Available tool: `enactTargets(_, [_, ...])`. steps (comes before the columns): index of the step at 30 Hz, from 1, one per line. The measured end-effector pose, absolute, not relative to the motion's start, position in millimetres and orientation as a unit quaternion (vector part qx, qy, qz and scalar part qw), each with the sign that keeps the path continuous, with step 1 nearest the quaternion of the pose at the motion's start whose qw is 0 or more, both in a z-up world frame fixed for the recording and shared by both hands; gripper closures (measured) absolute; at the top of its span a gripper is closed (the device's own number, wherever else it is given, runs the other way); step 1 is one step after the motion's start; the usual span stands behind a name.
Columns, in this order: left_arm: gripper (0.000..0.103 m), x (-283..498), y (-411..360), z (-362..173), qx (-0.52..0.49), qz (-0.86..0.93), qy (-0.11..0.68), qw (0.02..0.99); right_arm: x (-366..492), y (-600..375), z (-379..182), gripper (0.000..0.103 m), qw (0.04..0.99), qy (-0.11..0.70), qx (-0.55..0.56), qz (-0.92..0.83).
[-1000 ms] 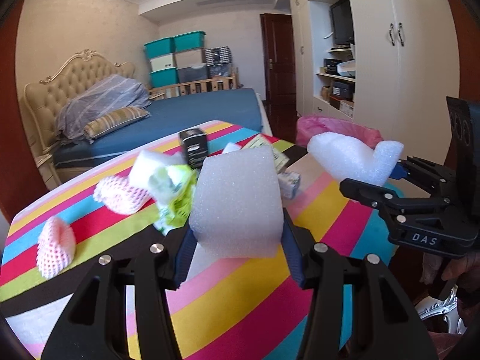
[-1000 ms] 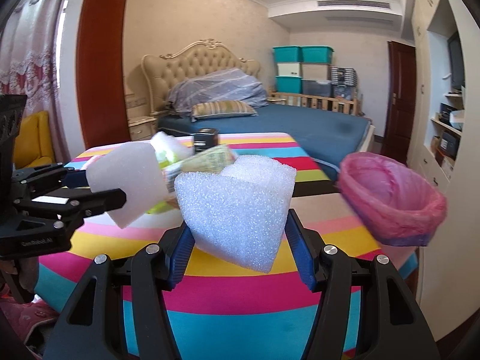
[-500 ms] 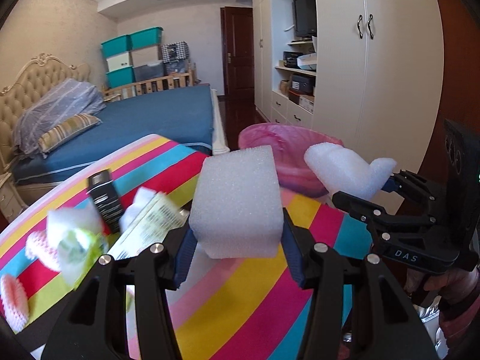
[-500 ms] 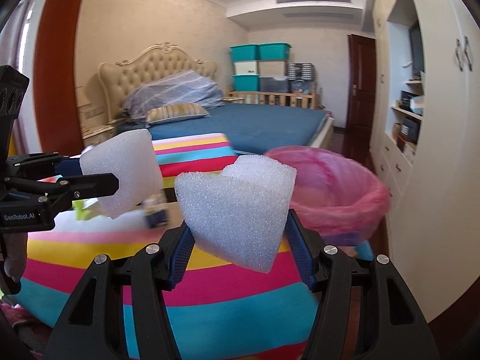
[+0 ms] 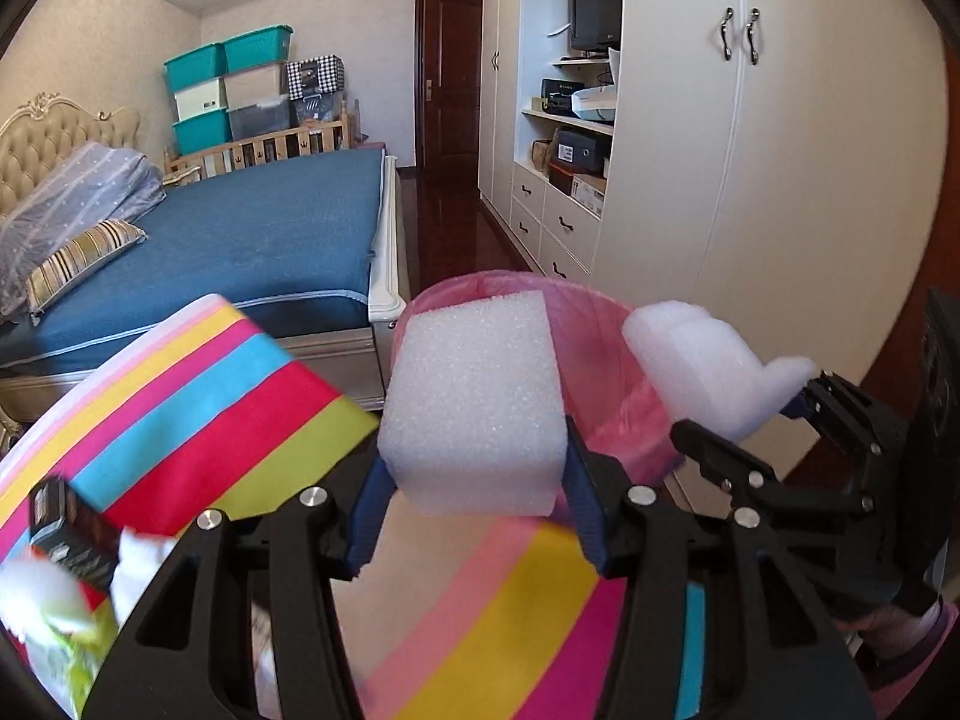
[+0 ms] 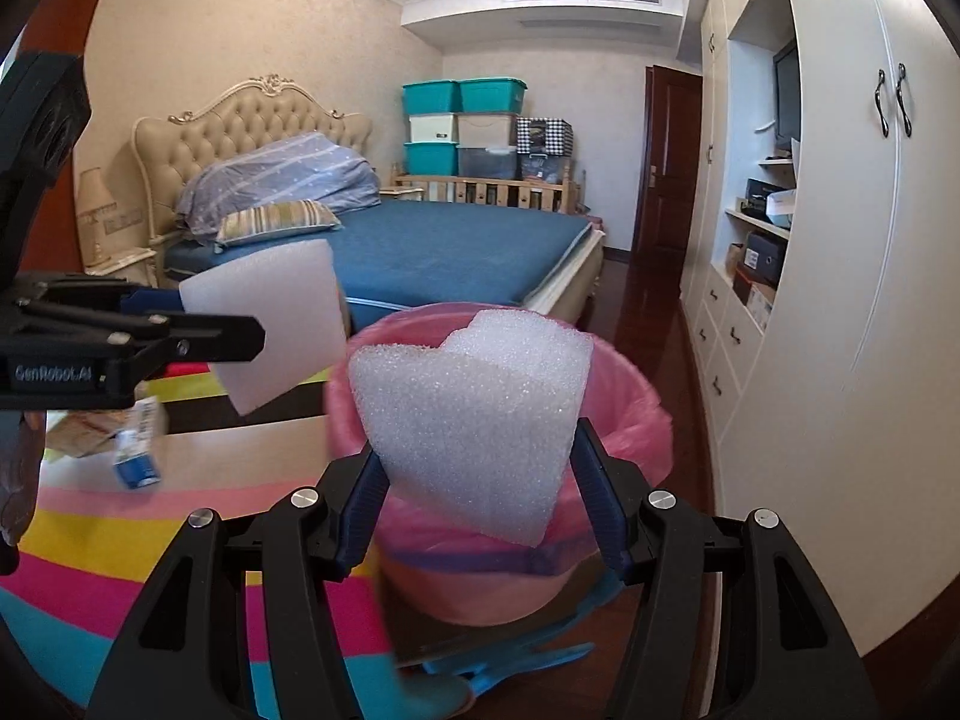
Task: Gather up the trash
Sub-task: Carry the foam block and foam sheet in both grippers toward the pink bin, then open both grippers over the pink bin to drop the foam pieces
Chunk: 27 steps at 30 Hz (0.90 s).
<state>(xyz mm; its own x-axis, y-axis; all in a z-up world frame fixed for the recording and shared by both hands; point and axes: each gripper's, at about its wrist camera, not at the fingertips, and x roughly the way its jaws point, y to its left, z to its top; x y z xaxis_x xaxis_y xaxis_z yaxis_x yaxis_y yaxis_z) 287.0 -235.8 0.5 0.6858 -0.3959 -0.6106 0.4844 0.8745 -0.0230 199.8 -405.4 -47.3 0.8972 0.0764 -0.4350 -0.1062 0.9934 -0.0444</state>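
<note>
Now mid-carry: left gripper (image 5: 474, 468) clamped on a white rectangular foam block (image 5: 474, 396), blue pads pressed into its two sides. Right gripper (image 6: 477, 480) likewise closed on a white notched foam offcut (image 6: 474, 420), pinched low on its tapering end. Both pieces held up in the air, clear of the striped multicoloured tablecloth (image 5: 198, 384), at the table's edge and just short of the round bin lined with a pink plastic bag (image 6: 636, 420). Judged as the transport step, with the drop not yet made.

Next move, by the look of it: bring each piece squarely over the pink rim, then spread the jaws and let the foam fall. Worth keeping the two grippers apart, since they sit close side by side and the bin mouth is shared.

Foam coarse-celled, light, slightly dented under the pads; likely to spring back and perhaps cling briefly on release.

Further out on the cloth, more litter left: a small black box (image 5: 66, 522), crumpled green-and-white wrappers (image 5: 54, 618), a small blue-and-white carton (image 6: 138, 450).
</note>
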Motion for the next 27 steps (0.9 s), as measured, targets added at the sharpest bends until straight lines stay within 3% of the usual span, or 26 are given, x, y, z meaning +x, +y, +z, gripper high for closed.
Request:
enactTargets(8, [0.051,337,-266,8,0.062,-0.243,0.309,0.917,243,-426,-52,0.045,0.972,0.226,-0.035,0.054])
enactTargets(10, [0.04,347,-269,7,0.057,-0.247,0.312,0.916,252,-427,-56,0.036,0.972,0.222,-0.04,0.063])
enactTargets(11, [0.028,351,-269,7,0.054,-0.245,0.311,0.917,257,-428,-61,0.021,0.972,0.224,-0.042,0.065])
enactTargets(12, [0.021,352,-269,6,0.053,-0.238,0.309,0.919,259,-430,-64,0.018,0.972,0.226,-0.043,0.055])
enactTargets(17, [0.005,338,-248,9,0.043,-0.207,0.297,0.931,237,-434,-65,0.018,0.976,0.213,-0.018,0.044])
enactTargets(27, [0.005,252,-193,9,0.092,-0.183,0.247,0.947,181,-419,-63,0.018,0.976,0.215,0.018,0.041])
